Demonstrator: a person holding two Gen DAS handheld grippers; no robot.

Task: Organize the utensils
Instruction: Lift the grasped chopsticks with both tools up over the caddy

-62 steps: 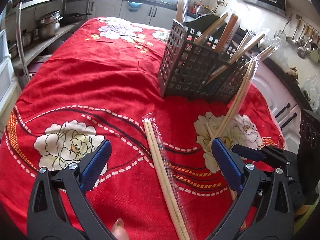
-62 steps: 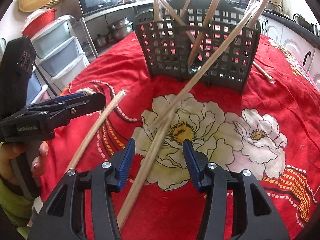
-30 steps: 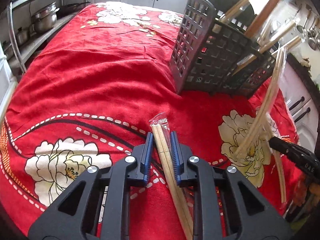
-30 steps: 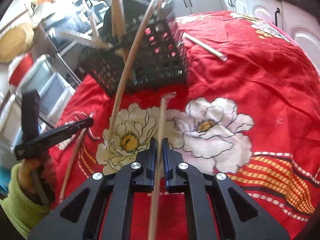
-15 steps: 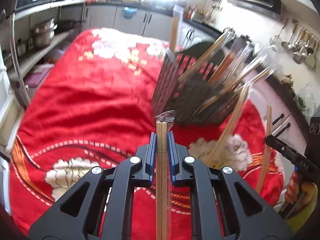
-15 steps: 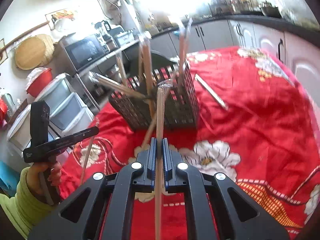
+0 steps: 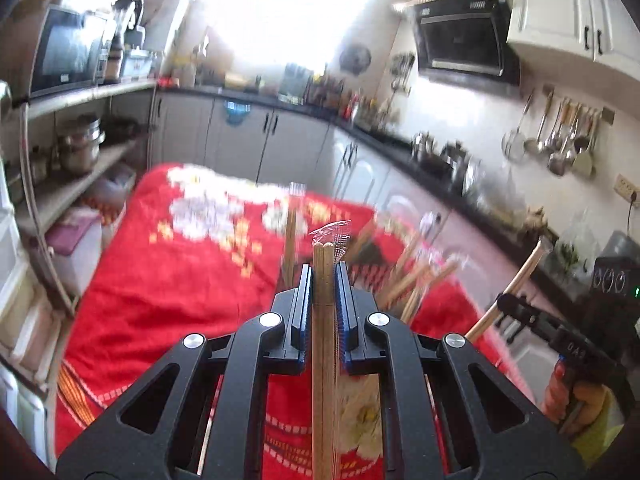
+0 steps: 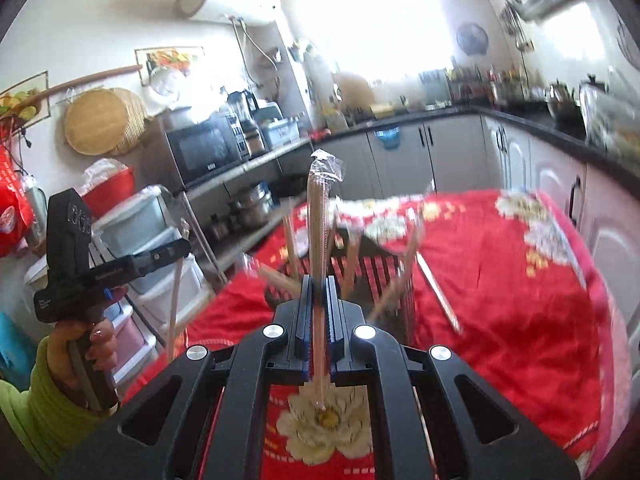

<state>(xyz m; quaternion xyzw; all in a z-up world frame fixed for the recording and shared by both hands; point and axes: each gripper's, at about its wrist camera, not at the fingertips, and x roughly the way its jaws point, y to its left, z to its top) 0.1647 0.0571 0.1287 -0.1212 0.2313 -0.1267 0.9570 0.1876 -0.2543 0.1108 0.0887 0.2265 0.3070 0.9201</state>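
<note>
My left gripper (image 7: 323,270) is shut on a pair of wooden chopsticks in a clear wrapper (image 7: 323,340), held upright above the table. My right gripper (image 8: 319,280) is shut on another wrapped pair of chopsticks (image 8: 319,216), also upright. The dark grid utensil basket (image 8: 376,276) stands just beyond both grippers and holds several wrapped chopsticks; in the left wrist view it (image 7: 366,260) is blurred and partly hidden behind the jaws. The right gripper shows at the right of the left wrist view (image 7: 516,308), the left gripper at the left of the right wrist view (image 8: 160,256).
A red floral cloth (image 7: 180,280) covers the table. One wrapped pair of chopsticks (image 8: 438,294) lies on the cloth to the right of the basket. Shelves with pots and plastic bins (image 8: 152,216) stand to the left, kitchen counters (image 7: 360,132) behind.
Both grippers closed on chopstick pairs lying on the cloth, then lifted and tilted them upright. Both views have swung up from the table toward the basket and kitchen.
</note>
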